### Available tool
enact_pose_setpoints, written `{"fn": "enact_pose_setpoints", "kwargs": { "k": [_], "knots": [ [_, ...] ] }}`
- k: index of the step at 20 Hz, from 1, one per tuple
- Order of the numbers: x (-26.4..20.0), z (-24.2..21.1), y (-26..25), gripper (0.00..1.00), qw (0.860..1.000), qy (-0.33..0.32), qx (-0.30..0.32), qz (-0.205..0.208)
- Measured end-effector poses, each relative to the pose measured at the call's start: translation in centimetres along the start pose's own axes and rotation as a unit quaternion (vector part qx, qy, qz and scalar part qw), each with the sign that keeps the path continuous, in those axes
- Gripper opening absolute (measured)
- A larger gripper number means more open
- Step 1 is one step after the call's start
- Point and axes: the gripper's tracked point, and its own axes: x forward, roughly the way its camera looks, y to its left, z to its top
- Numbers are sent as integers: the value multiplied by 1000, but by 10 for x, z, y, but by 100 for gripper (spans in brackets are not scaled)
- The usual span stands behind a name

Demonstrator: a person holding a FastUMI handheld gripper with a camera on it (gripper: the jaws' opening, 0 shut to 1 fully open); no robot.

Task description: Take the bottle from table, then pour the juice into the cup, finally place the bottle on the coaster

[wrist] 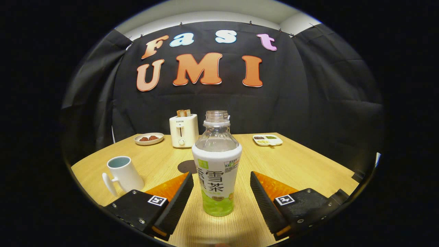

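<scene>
Between spread tongs (221, 192), uncapped bottle (216, 164) upright on table (301, 164), fingers clear of it. Dark coaster (187, 166) just behind bottle; cup (122, 173) beyond left finger.

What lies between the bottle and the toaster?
In the gripper view, a dark round coaster lies between bottle and toaster; the open fingers flank the bottle.

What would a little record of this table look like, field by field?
bottle: upright, uncapped, between the fingers, untouched
gripper: open, a finger on each side of the bottle
cup: white mug, beside one finger
coaster: dark disc just behind the bottle
toaster: at the far side, bread in its slot
dishes: plate beside the toaster; divided tray opposite
</scene>
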Motion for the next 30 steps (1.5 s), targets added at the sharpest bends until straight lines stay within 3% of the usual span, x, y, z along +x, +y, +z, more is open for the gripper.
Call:
{"fn": "enact_pose_setpoints", "kwargs": {
  "k": [3, 7, 12, 19, 24, 30],
  "knots": [
    [12, -17, 8, 96, 999, 25, 19, 9],
    [18, -22, 10, 67, 999, 30, 28, 10],
    [21, -17, 14, 53, 999, 42, -24, -3],
    [14, 15, 40, 50, 991, 19, -132, 7],
    [13, 32, 58, 47, 966, 1, -258, -11],
    [16, 32, 83, 47, 938, 8, -348, -10]
  ]
}}
